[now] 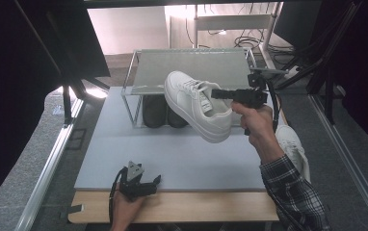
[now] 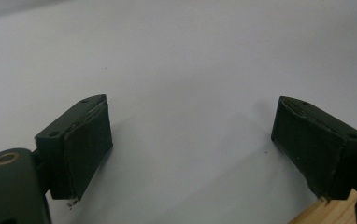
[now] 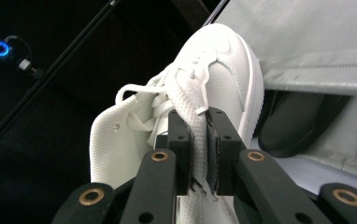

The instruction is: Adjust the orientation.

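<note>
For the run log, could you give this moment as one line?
right gripper: shut on white sneaker tongue, airborne | left gripper: open, over mat

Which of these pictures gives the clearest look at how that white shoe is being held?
The right gripper view: there the right gripper has its fingers clamped on the tongue of the white shoe, seen close up. The high view shows the whole shoe lifted before the rack, but the grip looks small.
</note>
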